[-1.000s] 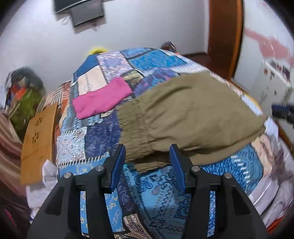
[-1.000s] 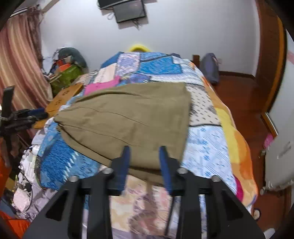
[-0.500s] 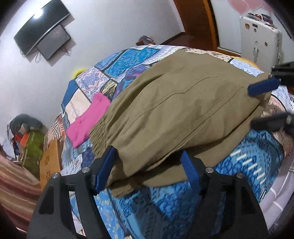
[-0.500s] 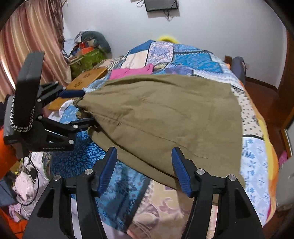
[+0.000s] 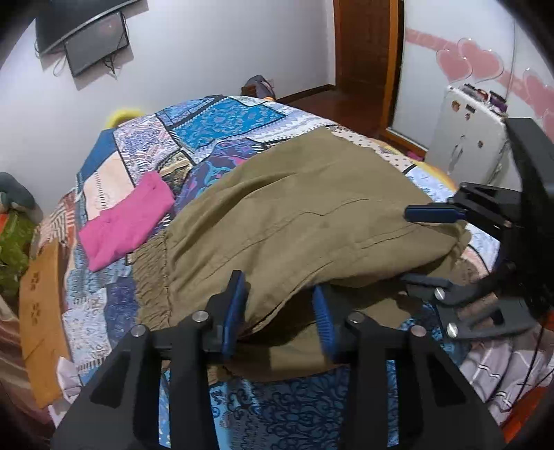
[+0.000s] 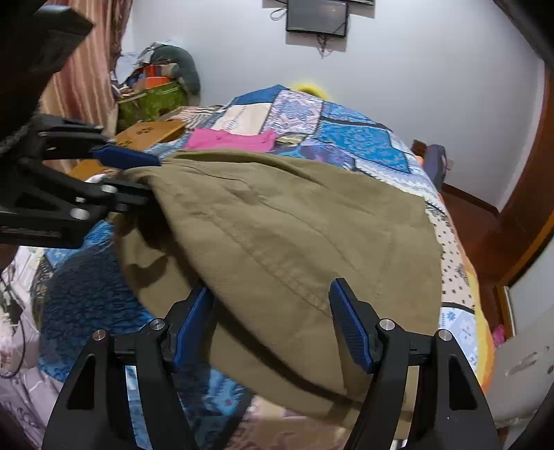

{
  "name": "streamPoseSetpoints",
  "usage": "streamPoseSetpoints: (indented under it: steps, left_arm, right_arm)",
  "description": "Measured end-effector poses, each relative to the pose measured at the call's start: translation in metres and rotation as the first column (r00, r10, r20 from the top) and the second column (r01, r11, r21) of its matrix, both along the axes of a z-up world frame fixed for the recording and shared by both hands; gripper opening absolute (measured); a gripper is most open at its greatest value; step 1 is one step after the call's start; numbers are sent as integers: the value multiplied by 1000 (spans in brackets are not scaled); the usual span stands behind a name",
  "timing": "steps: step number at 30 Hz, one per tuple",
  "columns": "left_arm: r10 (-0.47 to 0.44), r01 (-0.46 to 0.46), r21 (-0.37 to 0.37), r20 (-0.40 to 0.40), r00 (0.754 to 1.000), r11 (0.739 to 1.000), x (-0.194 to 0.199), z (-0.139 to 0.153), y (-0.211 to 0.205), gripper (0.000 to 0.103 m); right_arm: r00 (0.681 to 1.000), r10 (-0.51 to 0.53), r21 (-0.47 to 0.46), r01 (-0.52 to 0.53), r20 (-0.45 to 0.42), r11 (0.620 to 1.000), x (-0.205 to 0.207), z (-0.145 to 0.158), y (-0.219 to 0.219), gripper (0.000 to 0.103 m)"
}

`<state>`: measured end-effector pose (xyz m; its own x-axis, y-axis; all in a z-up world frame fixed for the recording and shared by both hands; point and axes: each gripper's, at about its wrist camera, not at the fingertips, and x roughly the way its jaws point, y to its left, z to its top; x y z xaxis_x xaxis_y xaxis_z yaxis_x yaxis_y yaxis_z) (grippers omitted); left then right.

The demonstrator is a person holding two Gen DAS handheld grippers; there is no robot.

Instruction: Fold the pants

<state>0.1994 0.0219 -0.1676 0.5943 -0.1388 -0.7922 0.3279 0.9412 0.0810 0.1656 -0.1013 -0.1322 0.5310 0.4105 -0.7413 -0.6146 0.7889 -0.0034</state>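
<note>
Olive-brown pants (image 5: 311, 221) lie folded on the patchwork bedspread (image 5: 214, 121), waistband toward the left. My left gripper (image 5: 278, 308) is open, its fingers astride the near waist edge of the top layer, which looks raised. My right gripper (image 6: 271, 322) is open, its fingers astride the near edge at the leg end of the pants (image 6: 294, 235). Each gripper also shows in the other's view: the right one (image 5: 426, 249) at the leg end, the left one (image 6: 138, 180) at the waist corner.
A folded pink garment (image 5: 128, 221) lies on the bedspread beyond the waistband. A brown cardboard box (image 5: 38, 311) stands at the bed's left side. A white cabinet (image 5: 474, 138) and a wooden door (image 5: 367, 45) are off to the right. A screen (image 6: 316, 15) hangs on the far wall.
Both grippers have moved in onto the near edge of the pants and now straddle it. The right gripper opened wider than a second ago. The top layer's near edge looks lifted.
</note>
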Motion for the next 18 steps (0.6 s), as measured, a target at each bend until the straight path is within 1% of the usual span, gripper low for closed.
streamPoseSetpoints:
  steps: [1, 2, 3, 4, 6, 9, 12, 18]
  left_arm:
    - [-4, 4, -5, -2, 1000, 1000, 0, -1, 0, 37]
    - [-9, 9, -6, -5, 1000, 1000, 0, -2, 0, 37]
    - [-11, 11, -2, -8, 1000, 1000, -1, -4, -1, 35]
    - [-12, 12, 1, -11, 1000, 1000, -1, -6, -1, 31]
    - [-13, 13, 9, -16, 1000, 1000, -4, -9, -2, 29]
    - [-17, 17, 14, -20, 1000, 1000, -10, -10, -3, 27]
    - [-14, 15, 34, -16, 1000, 999, -17, -10, -4, 23]
    - [-18, 18, 23, -12, 1000, 1000, -29, -10, -6, 22]
  right_arm:
    - [1000, -4, 11, 4, 2, 1000, 1, 2, -3, 54]
    - [1000, -2, 19, 3, -1, 1000, 2, 3, -6, 41]
    - [1000, 1, 23, -1, -5, 1000, 3, 5, -7, 31]
    - [1000, 7, 30, -7, -7, 1000, 3, 6, -8, 28]
    - [1000, 20, 31, -21, 7, 999, 0, 10, -8, 18]
    - [999, 39, 9, -40, 30, 999, -7, 12, -7, 15]
    - [998, 54, 8, -54, 29, 999, -12, 12, -9, 14]
    - [998, 51, 6, -51, 28, 999, -20, 10, -13, 14]
